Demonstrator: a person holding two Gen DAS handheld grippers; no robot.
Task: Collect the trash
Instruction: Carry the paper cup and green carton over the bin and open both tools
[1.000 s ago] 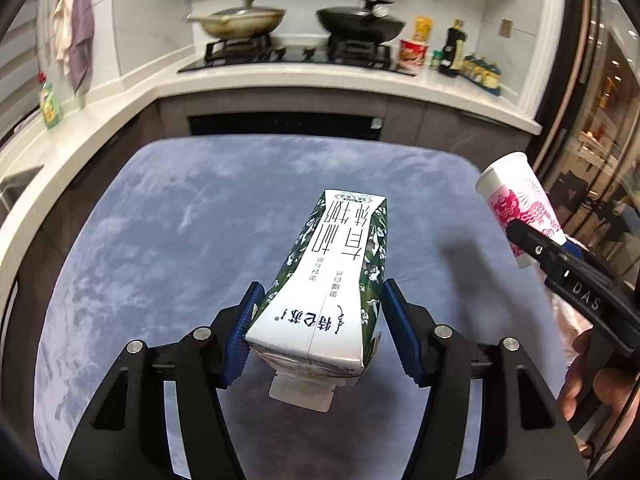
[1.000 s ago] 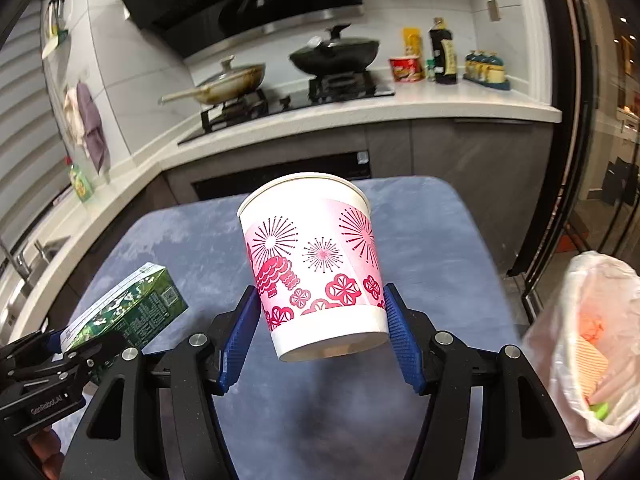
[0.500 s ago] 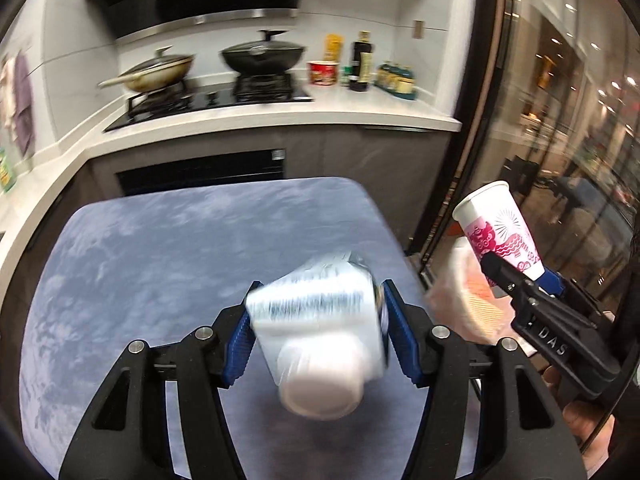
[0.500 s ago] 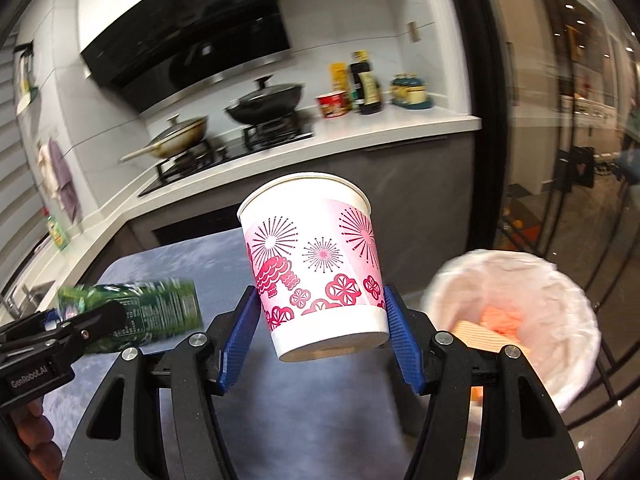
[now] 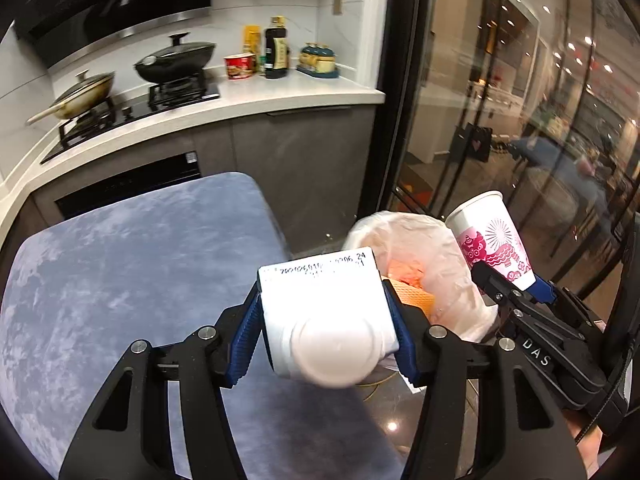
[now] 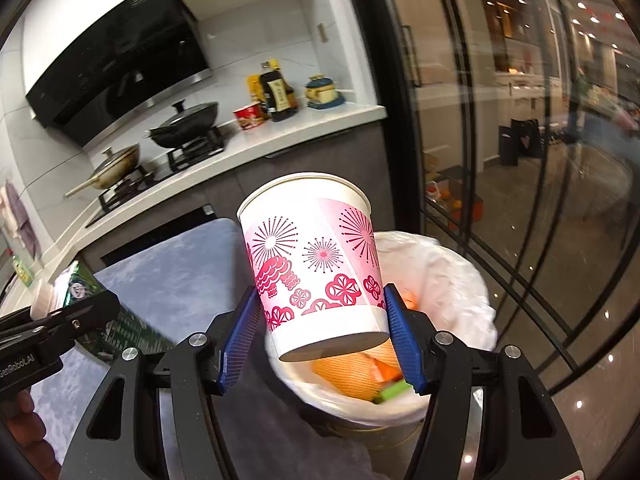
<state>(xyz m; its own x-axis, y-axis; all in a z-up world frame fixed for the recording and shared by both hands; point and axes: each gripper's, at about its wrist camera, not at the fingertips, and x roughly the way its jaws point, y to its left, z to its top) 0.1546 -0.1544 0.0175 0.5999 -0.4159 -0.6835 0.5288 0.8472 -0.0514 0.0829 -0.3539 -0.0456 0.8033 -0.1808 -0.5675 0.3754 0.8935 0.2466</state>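
a milk carton, capped end toward the camera, is clamped by its side walls in the left gripper. a pink-patterned paper cup is pinched near its base in the right gripper, just above a lined trash bin ahead of it. both are judged light and easily crushed, so gentle pressure on the flat walls is advised.

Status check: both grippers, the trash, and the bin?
Left gripper shut on milk carton. Right gripper shut on paper cup, over the lined trash bin. Nothing blocking the bin mouth.
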